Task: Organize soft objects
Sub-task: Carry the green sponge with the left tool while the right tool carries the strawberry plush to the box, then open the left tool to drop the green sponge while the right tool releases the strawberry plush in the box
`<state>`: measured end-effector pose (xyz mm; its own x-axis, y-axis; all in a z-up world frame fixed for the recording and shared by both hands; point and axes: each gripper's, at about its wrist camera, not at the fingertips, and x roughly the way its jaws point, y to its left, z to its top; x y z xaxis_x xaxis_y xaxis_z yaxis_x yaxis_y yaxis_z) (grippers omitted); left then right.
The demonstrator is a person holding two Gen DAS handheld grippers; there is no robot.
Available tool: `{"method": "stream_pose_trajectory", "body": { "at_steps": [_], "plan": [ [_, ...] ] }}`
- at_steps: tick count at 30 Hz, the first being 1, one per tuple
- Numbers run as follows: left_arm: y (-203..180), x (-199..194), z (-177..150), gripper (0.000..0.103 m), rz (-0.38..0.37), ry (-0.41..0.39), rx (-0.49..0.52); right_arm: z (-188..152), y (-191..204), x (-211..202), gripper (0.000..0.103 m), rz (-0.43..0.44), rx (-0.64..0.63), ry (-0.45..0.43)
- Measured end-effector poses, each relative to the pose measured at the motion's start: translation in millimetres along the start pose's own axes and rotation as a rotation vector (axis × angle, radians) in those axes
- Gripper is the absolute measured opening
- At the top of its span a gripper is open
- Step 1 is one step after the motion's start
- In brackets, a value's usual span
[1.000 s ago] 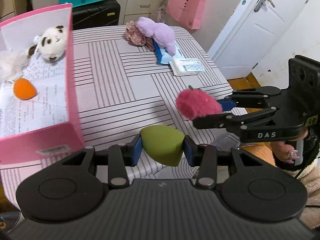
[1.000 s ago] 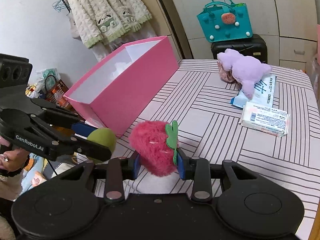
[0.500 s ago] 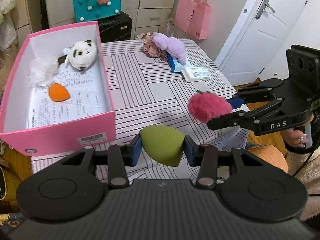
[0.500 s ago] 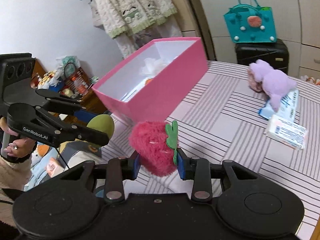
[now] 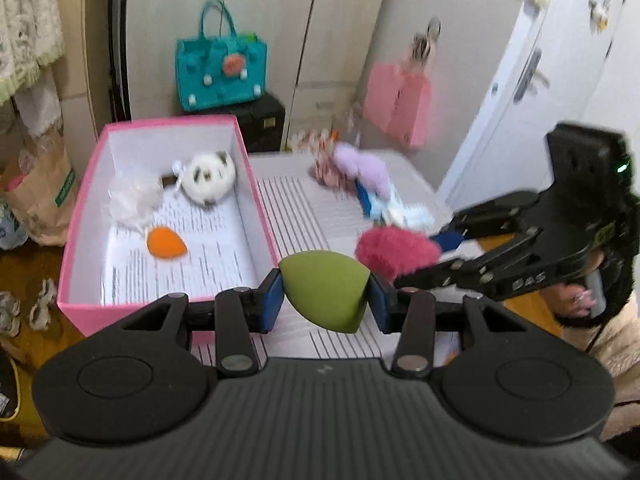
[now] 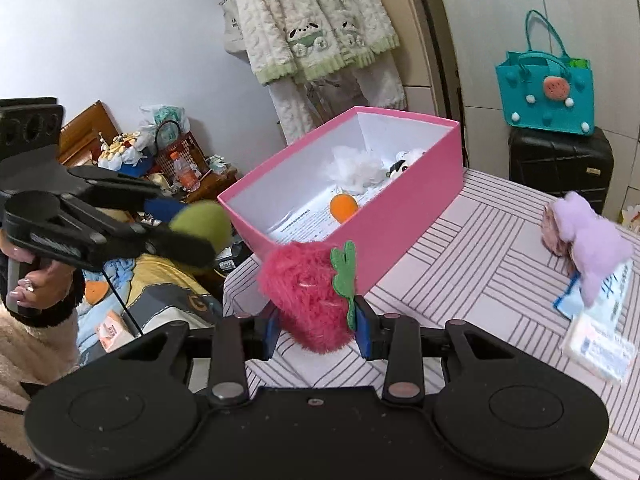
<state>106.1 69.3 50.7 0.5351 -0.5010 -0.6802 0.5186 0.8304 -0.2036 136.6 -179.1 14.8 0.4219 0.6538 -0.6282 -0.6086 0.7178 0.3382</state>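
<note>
My left gripper (image 5: 324, 300) is shut on a green egg-shaped sponge (image 5: 322, 290), held in the air near the front right corner of the pink box (image 5: 256, 184). My right gripper (image 6: 316, 326) is shut on a fuzzy pink strawberry plush (image 6: 306, 294) with a green leaf, just in front of the box's (image 6: 400, 236) near side. Inside the box lie an orange sponge (image 5: 166, 243), a white panda plush (image 5: 208, 178) and a white fluffy piece (image 5: 134, 202). A purple plush (image 6: 592, 240) over a brownish plush (image 6: 554, 232) lies far across the table.
The striped table (image 6: 480, 280) also carries tissue packs (image 6: 600, 340) beside the purple plush. A black suitcase (image 6: 560, 164) with a teal bag (image 6: 544, 92) stands behind the table. A person's hand (image 6: 36, 284) holds the left gripper's handle; clutter and a bed lie at left.
Both grippers rose and pulled back with their objects still held, so more of the box's inside shows. The right gripper rolled slightly.
</note>
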Motion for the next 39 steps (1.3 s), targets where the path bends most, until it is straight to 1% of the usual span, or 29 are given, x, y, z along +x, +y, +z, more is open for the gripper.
{"method": "stream_pose_trajectory", "body": {
  "at_steps": [2, 5, 11, 14, 15, 18, 20, 24, 26, 29, 33, 38, 39],
  "plan": [
    [7.8, -7.7, 0.6, 0.044, -0.009, -0.053, -0.007, 6.3, -0.4, 7.3, 0.042, 0.006, -0.006, 0.014],
    [17.0, -10.1, 3.7, 0.044, 0.016, -0.079, 0.002, 18.6, 0.3, 15.5, 0.042, 0.015, -0.028, 0.013],
    [47.4, 6.6, 20.1, 0.044, 0.055, -0.073, -0.012, 53.2, 5.3, 26.1, 0.042, 0.031, -0.109, -0.072],
    [65.7, 23.1, 32.1, 0.044, 0.085, -0.064, -0.011, 70.4, 7.9, 45.1, 0.042, 0.005, -0.188, -0.115],
    [72.0, 28.3, 36.0, 0.044, 0.089, -0.06, -0.016, 76.8, 5.8, 54.5, 0.042, -0.006, -0.188, -0.114],
    [95.4, 46.8, 50.6, 0.044, 0.104, -0.047, -0.063, 96.1, -5.1, 87.7, 0.042, -0.012, -0.18, -0.089],
    [110.3, 59.8, 59.3, 0.045, 0.122, -0.037, -0.081, 104.9, -10.8, 106.7, 0.042, -0.034, -0.195, -0.075],
    [133.4, 85.7, 71.2, 0.045, 0.147, 0.008, -0.114, 115.0, -17.7, 138.4, 0.042, -0.072, -0.232, -0.025],
    [142.7, 96.2, 74.3, 0.045, 0.159, 0.029, -0.129, 116.4, -17.7, 149.1, 0.042, -0.1, -0.261, -0.002],
    [159.4, 110.2, 76.8, 0.045, 0.148, 0.06, -0.169, 117.7, -17.2, 162.0, 0.042, -0.139, -0.293, 0.04],
    [174.2, 125.4, 76.8, 0.045, 0.141, 0.082, -0.204, 119.9, -18.7, 175.6, 0.042, -0.159, -0.305, 0.086],
    [178.1, 141.5, 80.9, 0.046, 0.142, 0.101, -0.196, 120.9, -20.1, 188.8, 0.041, -0.214, -0.333, 0.133],
    [178.2, 144.9, 82.0, 0.046, 0.157, 0.107, -0.19, 122.2, -18.7, 191.2, 0.041, -0.218, -0.337, 0.141]
  ]
}}
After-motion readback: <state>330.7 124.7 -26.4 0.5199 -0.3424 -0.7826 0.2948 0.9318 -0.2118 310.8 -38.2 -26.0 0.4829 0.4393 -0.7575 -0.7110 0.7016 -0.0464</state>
